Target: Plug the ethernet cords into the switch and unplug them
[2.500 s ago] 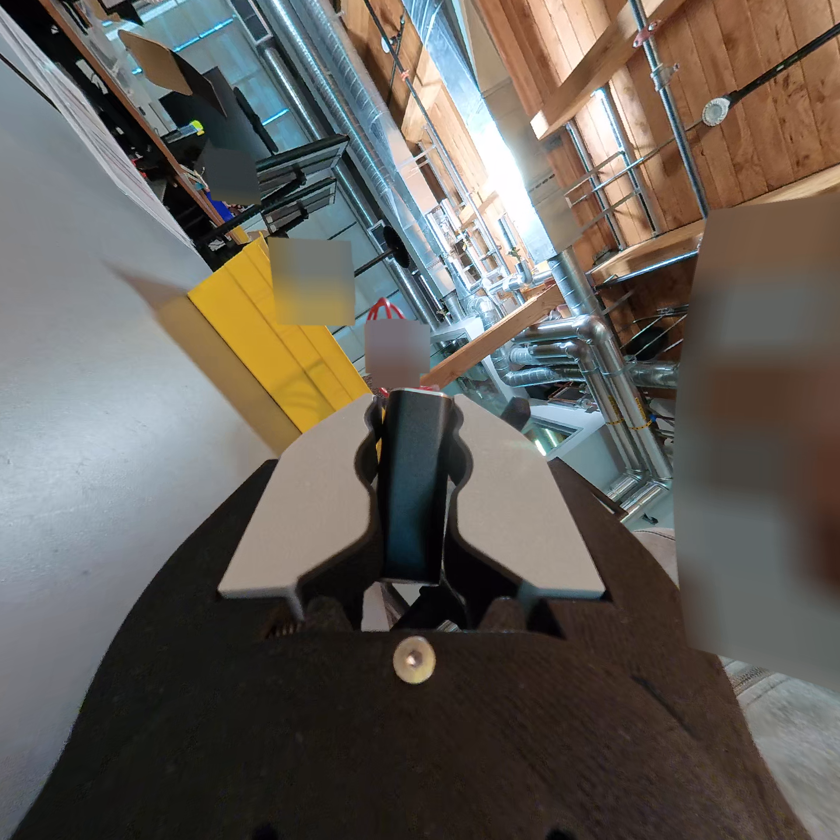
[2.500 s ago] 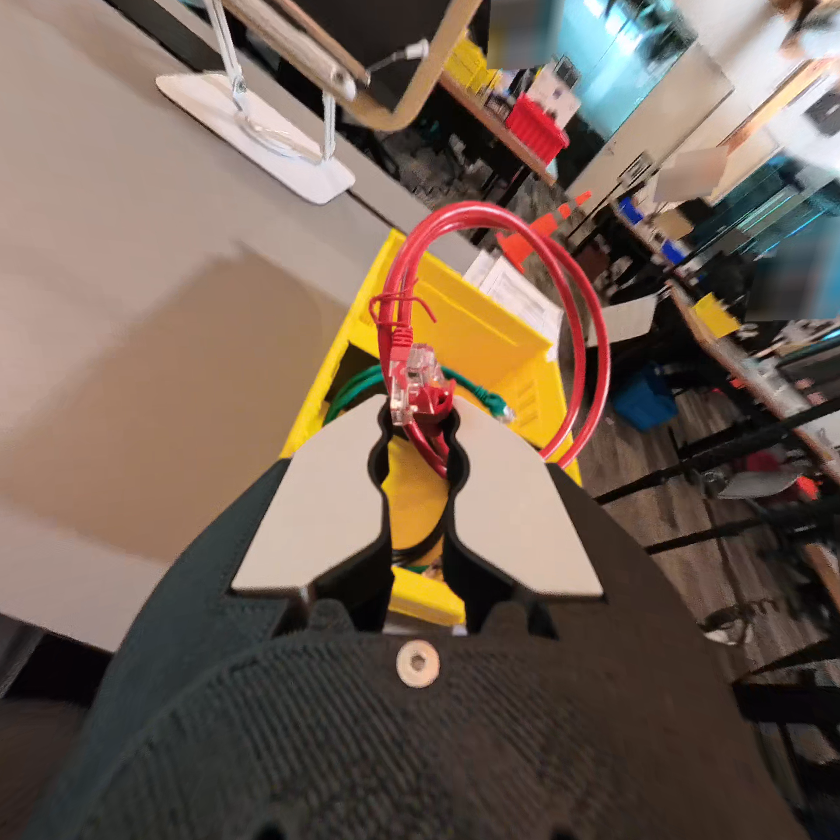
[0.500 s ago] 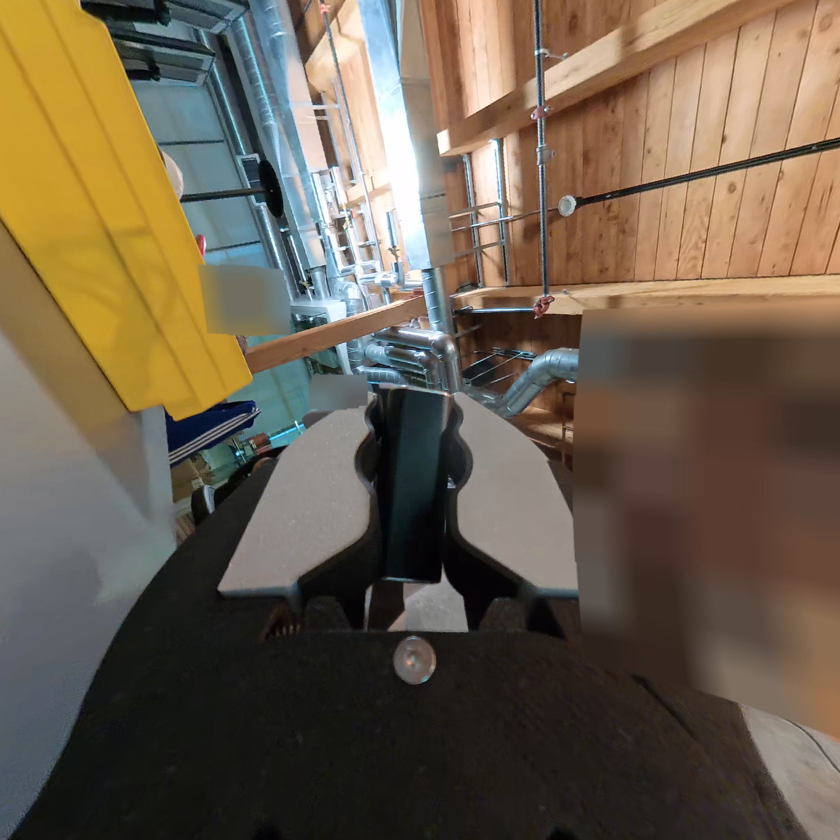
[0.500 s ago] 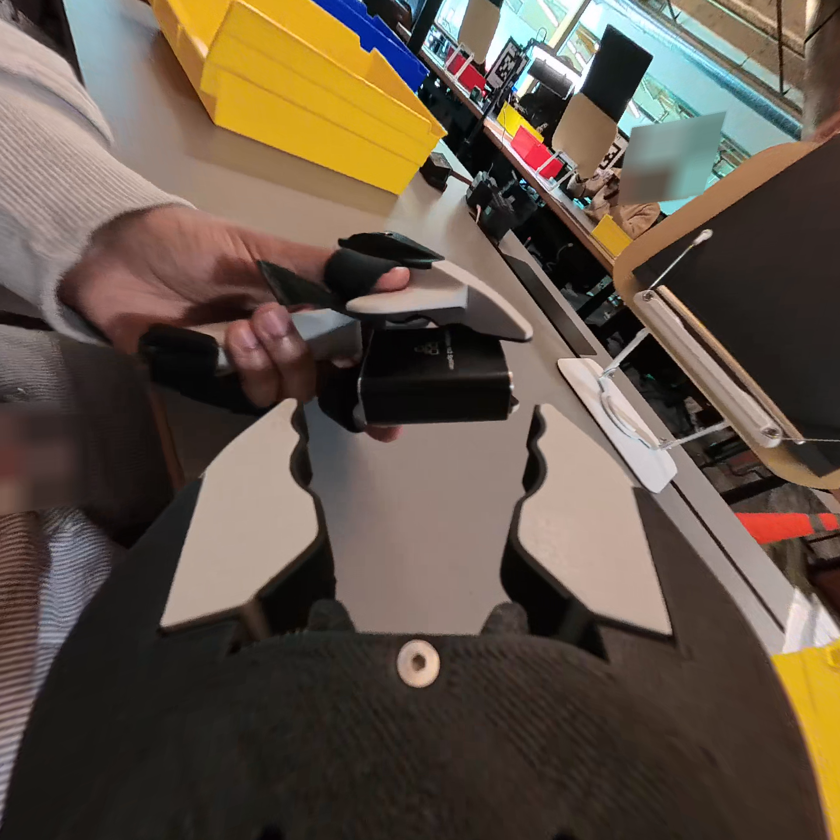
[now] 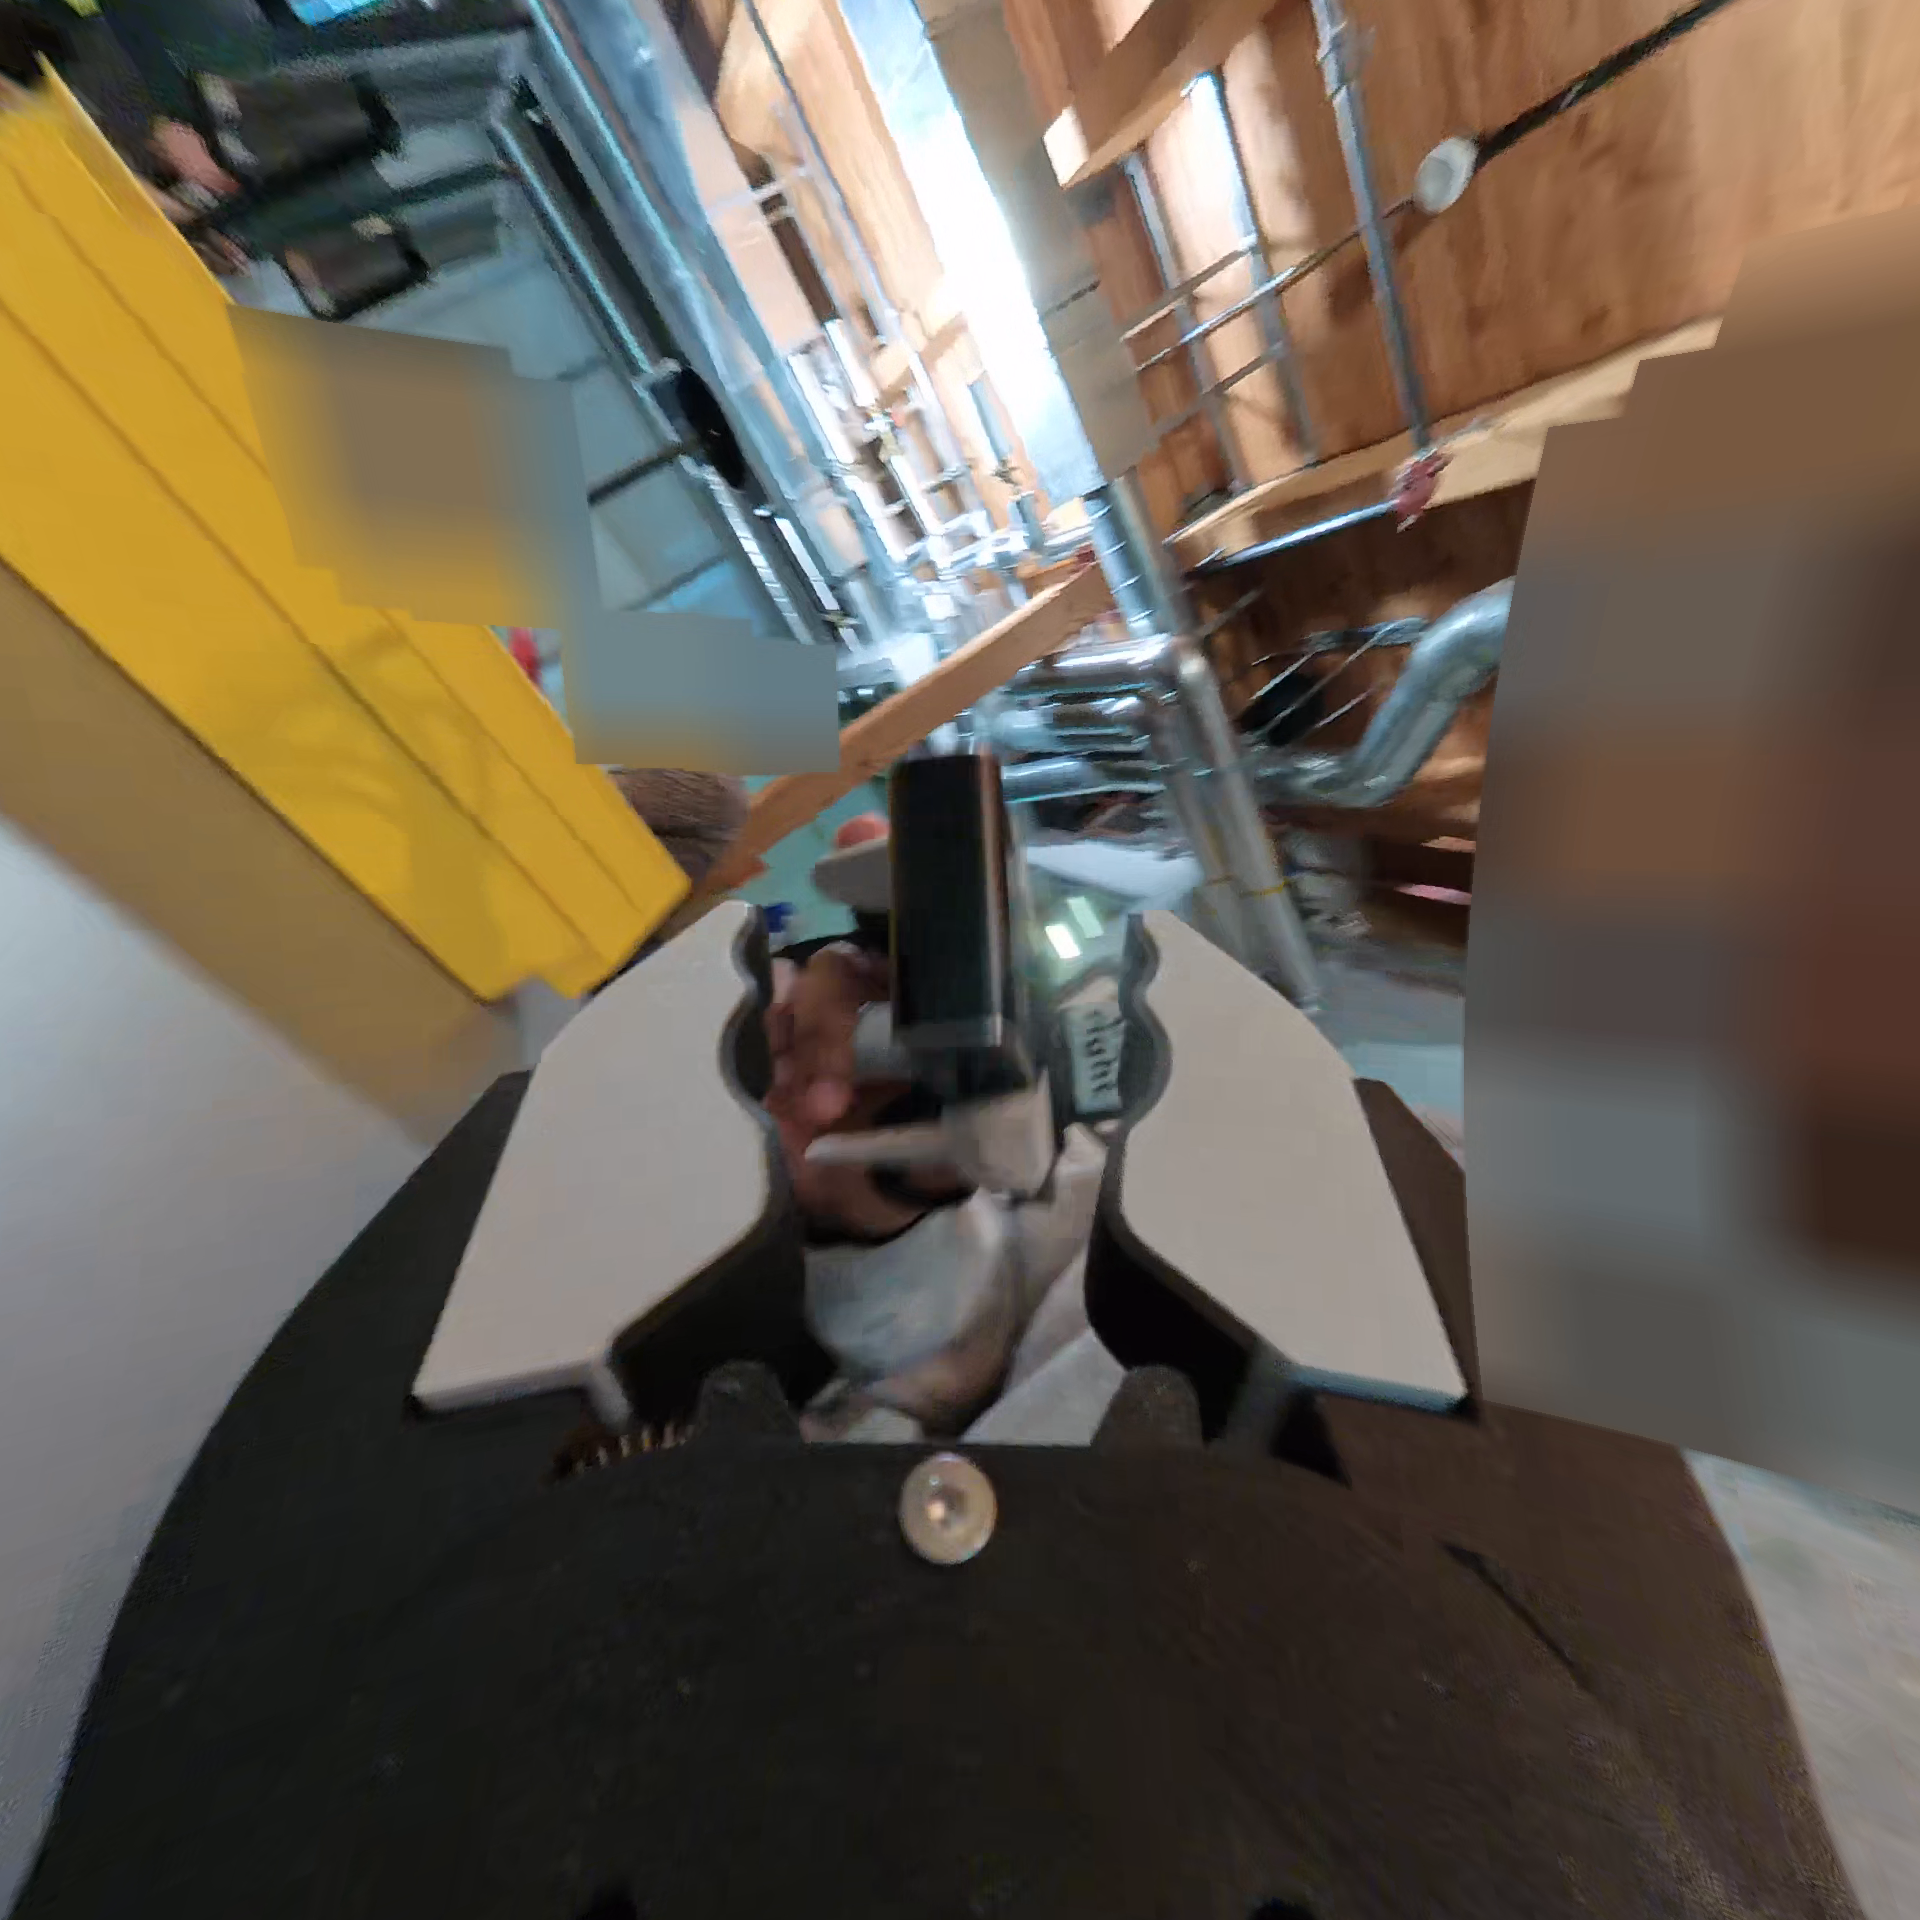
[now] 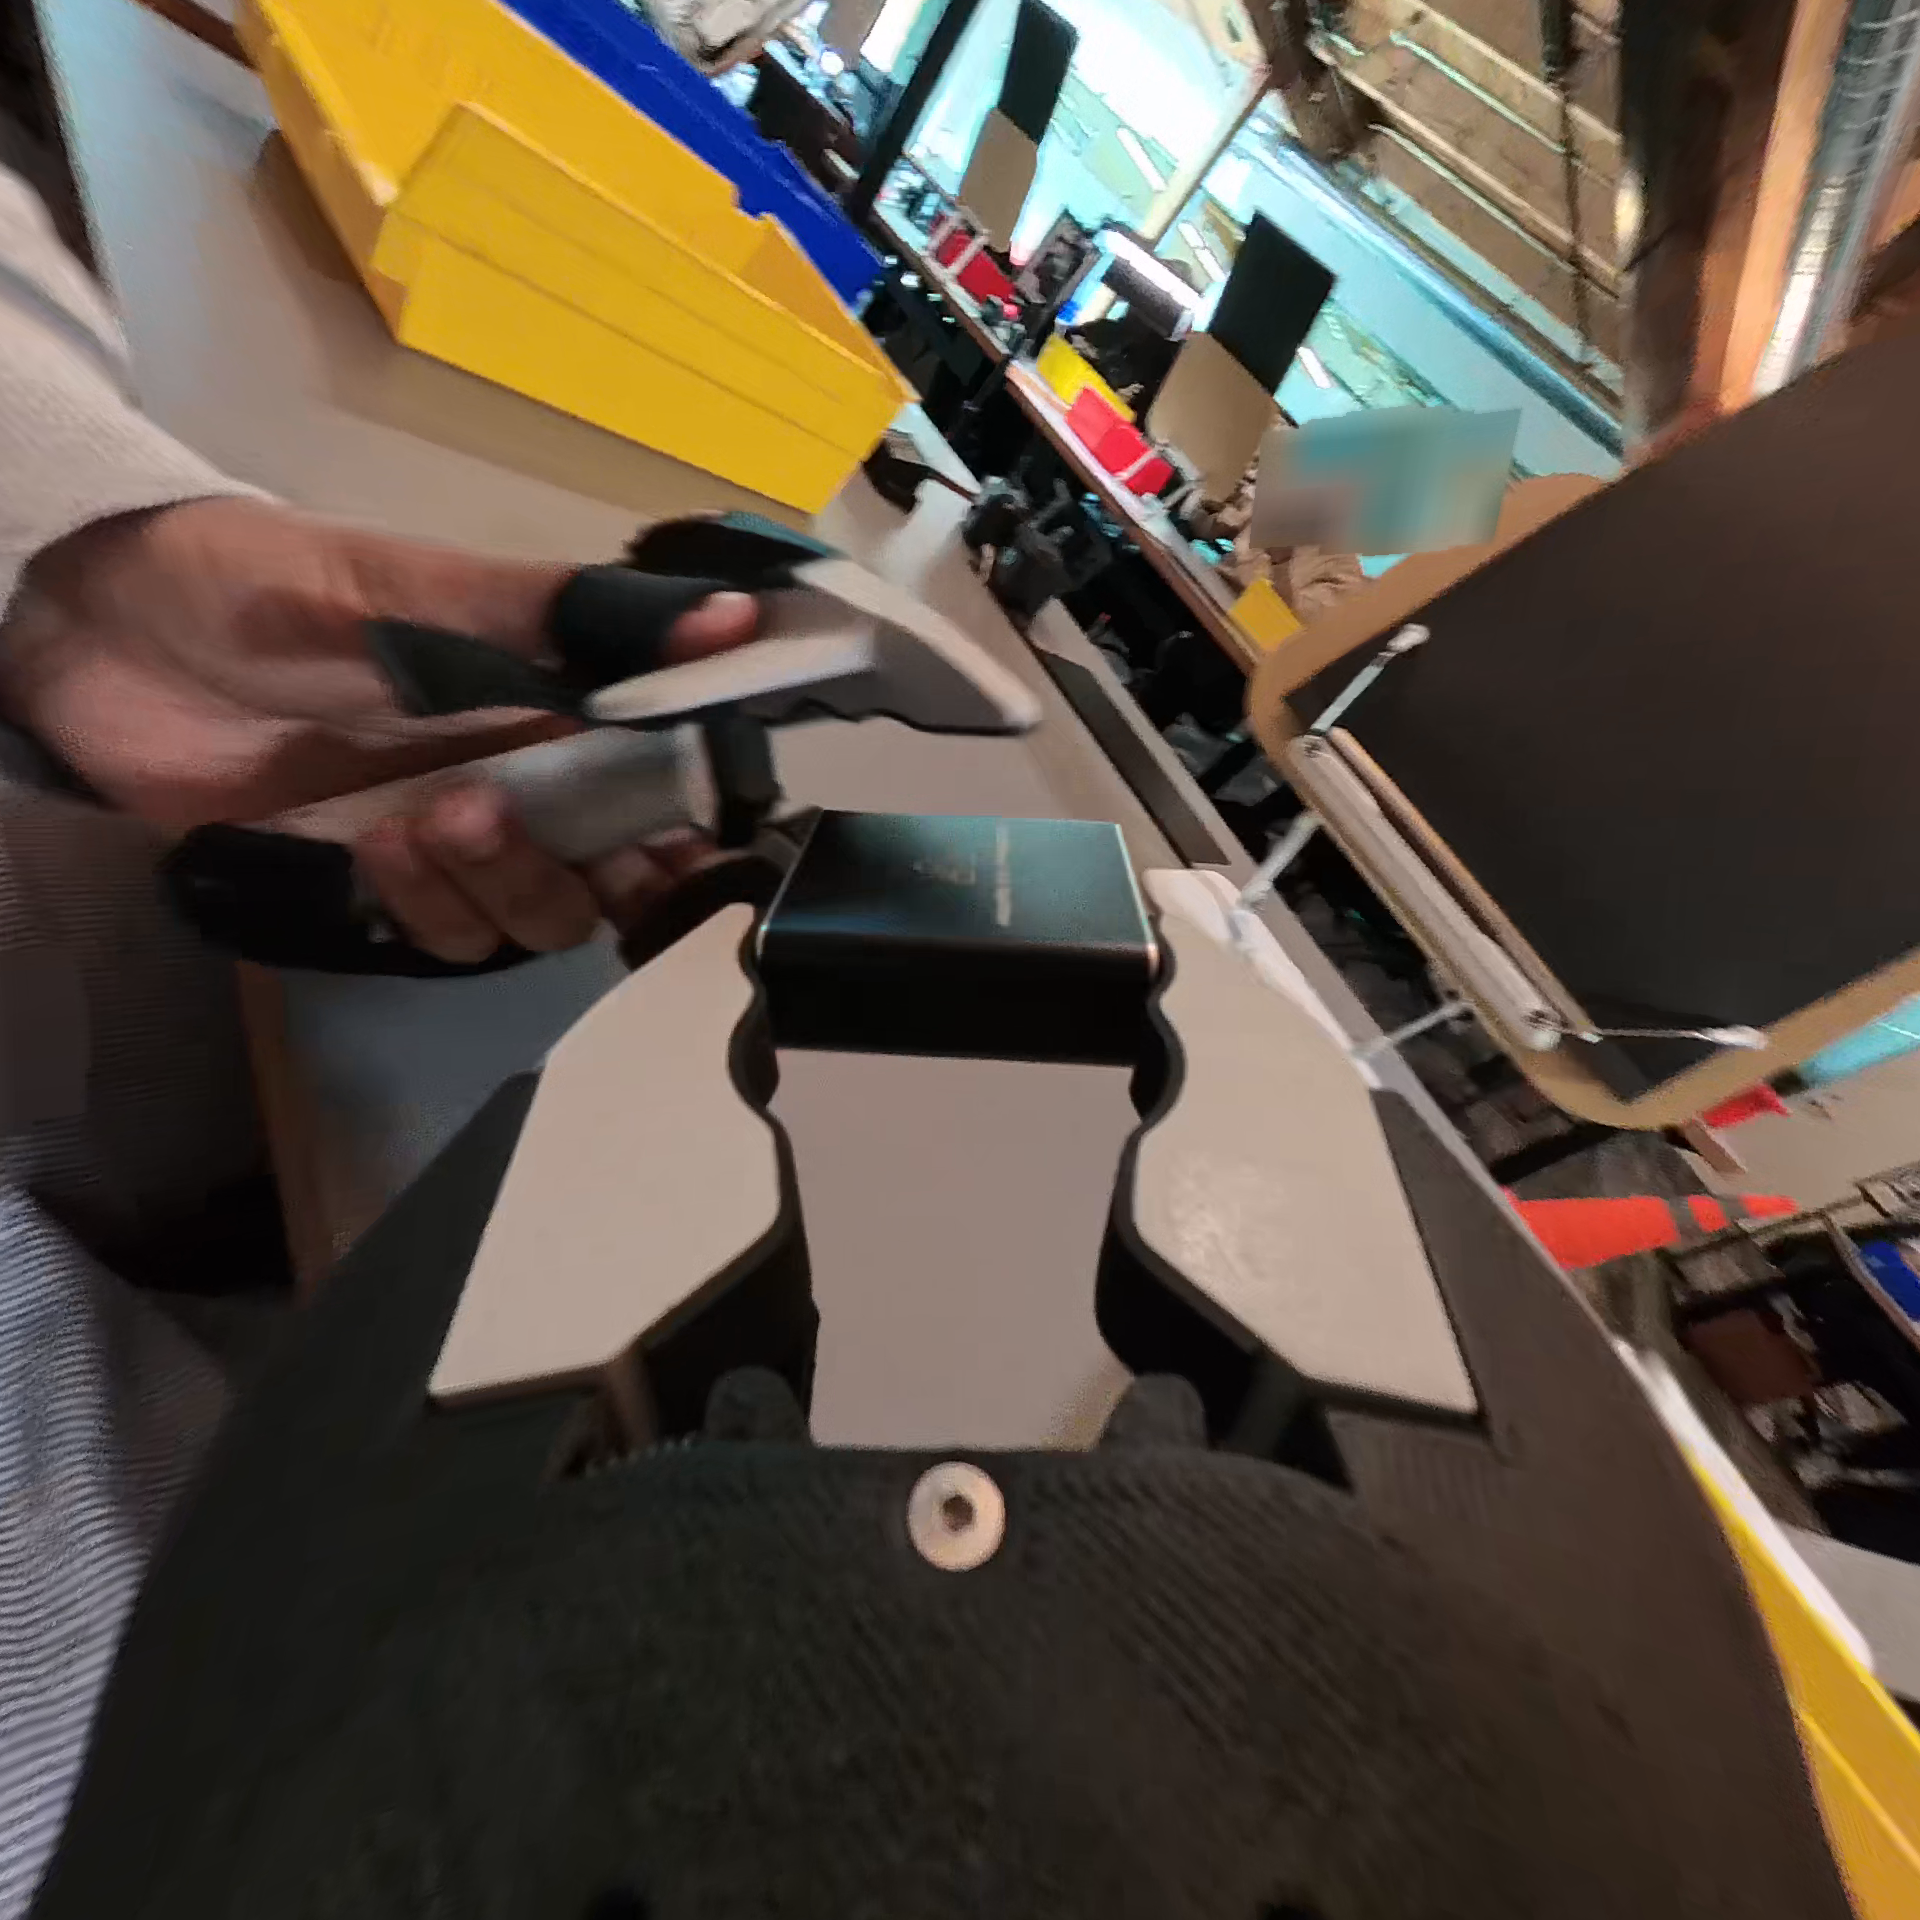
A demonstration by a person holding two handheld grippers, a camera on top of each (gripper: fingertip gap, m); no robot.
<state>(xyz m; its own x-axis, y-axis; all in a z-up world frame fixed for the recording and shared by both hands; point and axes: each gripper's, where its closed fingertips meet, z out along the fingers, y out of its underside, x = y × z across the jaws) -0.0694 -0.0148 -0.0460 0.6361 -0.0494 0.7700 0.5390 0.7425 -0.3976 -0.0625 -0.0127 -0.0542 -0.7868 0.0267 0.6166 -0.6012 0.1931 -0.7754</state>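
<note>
The small black metal box of the switch [image 6: 951,883] sits between the fingertips of the right gripper [image 6: 951,966]. Its fingers pinch it across its width, and it seems to hang above the grey desk [image 6: 935,1195], probably so that the ports can be turned towards a plug. In the left wrist view the left gripper [image 5: 940,935] has its fingers spread and empty, with the switch just ahead at 12 o'clock, so this looks like a handover. No ethernet cord is visible.

In the right wrist view the person's hand [image 6: 260,665] is at 9 o'clock, close to the switch. Stacked yellow plastic bins [image 6: 623,312] and a blue bin [image 6: 707,114] lie at 11 o'clock. A dark board on a wire stand [image 6: 1662,727] at 2 o'clock may narrow the room on that side.
</note>
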